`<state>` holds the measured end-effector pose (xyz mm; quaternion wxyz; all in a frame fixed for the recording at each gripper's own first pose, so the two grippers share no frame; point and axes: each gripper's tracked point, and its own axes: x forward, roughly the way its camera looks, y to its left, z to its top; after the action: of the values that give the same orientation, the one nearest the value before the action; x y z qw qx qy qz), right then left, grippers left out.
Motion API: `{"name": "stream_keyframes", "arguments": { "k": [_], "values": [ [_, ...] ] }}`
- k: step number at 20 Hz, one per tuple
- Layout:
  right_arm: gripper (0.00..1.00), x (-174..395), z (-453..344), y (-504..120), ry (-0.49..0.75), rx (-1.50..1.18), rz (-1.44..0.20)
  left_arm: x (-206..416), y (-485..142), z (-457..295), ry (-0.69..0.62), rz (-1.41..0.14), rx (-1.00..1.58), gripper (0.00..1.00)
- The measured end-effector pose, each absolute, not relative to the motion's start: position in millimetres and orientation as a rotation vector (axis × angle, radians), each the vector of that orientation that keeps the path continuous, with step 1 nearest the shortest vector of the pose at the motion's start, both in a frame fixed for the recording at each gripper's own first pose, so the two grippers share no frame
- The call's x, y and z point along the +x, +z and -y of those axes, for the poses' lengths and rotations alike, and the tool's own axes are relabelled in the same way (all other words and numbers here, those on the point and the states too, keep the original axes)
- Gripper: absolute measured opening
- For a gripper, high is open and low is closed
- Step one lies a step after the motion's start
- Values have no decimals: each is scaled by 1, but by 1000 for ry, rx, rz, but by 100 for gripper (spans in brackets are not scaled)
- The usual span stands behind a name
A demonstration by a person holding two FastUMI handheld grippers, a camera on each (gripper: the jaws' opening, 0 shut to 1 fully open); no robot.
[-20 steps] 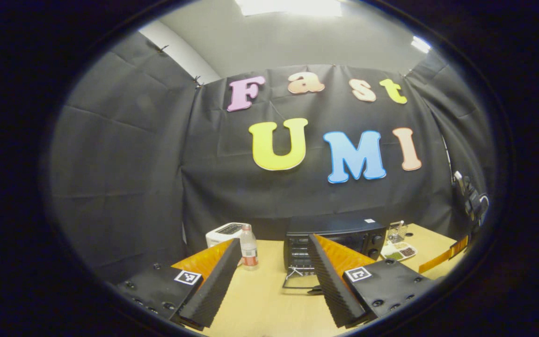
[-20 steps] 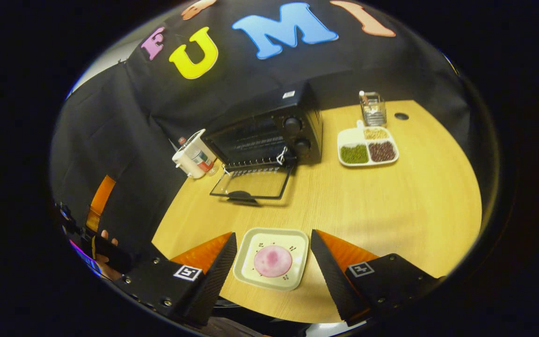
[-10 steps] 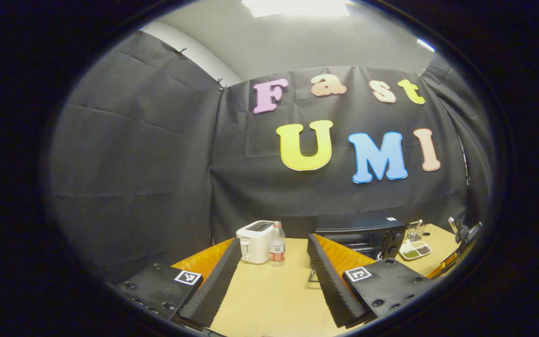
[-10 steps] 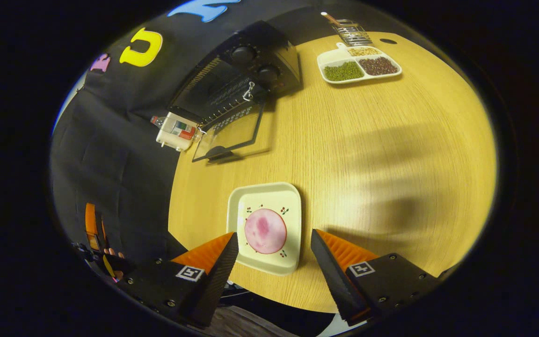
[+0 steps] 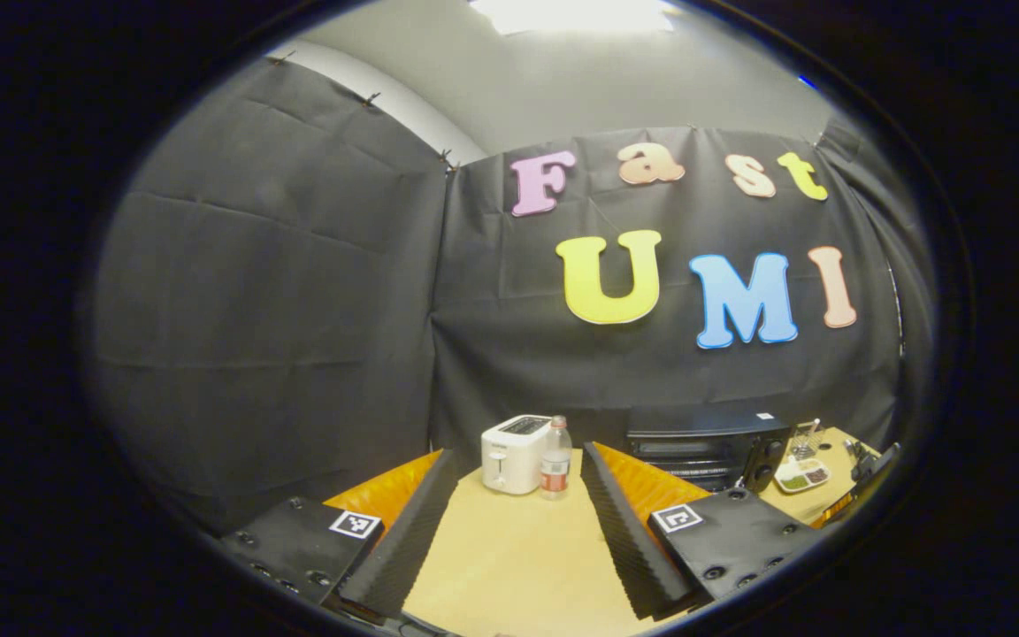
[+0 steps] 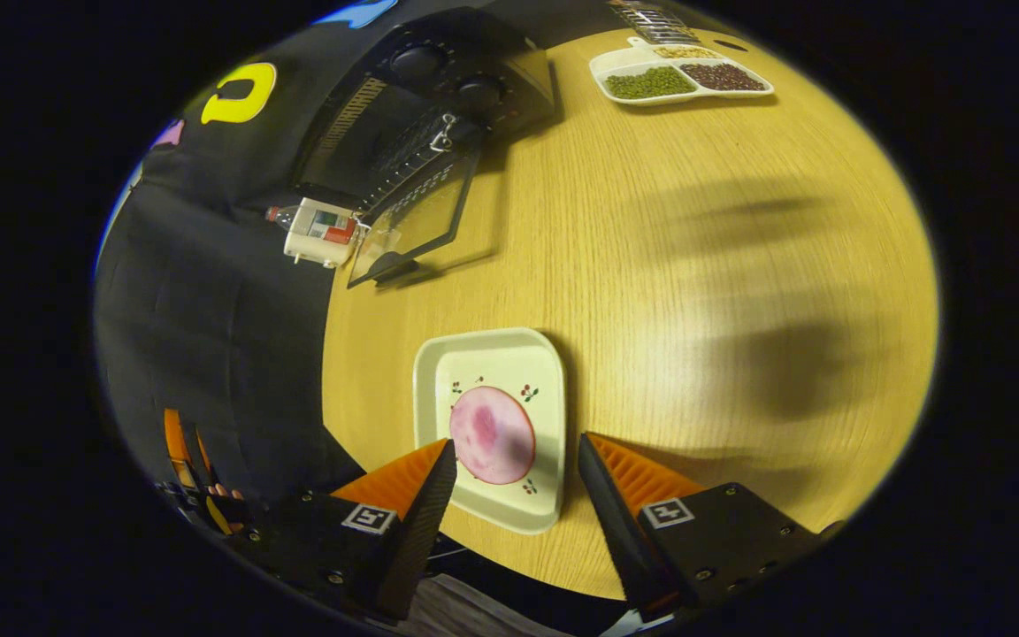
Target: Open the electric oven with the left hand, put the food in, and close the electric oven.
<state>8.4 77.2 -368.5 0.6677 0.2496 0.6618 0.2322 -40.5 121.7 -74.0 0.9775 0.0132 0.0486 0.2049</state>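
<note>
Oven (image 6: 412, 106) door (image 6: 412, 221) down flat on desk (image 6: 695, 292) so cavity is free, R gripper (image 6: 514, 478) spread wide over plate (image 6: 439, 372) w/ ham slice (image 6: 492, 433), well in front of oven, prob lining up pick; L gripper (image 5: 514, 531) spread, empty, parked clear.

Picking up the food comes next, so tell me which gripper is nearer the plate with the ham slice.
Right. The right gripper hangs open just over the plate; the left gripper is off to the side, aimed at the toaster.
</note>
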Motion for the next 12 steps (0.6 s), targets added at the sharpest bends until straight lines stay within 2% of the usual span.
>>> {"name": "stream_keyframes", "arguments": {
  "k": [2,3,8,10,11,12],
  "values": [
    [59,9,-66,-379,477,530,-1506,-42,-75,-125,423,-100,26,100],
    [31,8,-69,-380,469,544,-1511,-41,-74,-126,424,-98,17,100],
    [29,9,-67,-379,467,527,-1510,-42,-71,-130,430,-90,-8,100],
    [29,7,-64,-394,410,490,-1503,-42,-72,-130,430,-97,-2,100],
    [1,9,-65,-395,409,488,-1509,-40,-70,-130,428,-94,1,100],
    [1,10,-59,-385,411,481,-1503,-40,-67,-129,425,-89,4,100]
  ]
}}
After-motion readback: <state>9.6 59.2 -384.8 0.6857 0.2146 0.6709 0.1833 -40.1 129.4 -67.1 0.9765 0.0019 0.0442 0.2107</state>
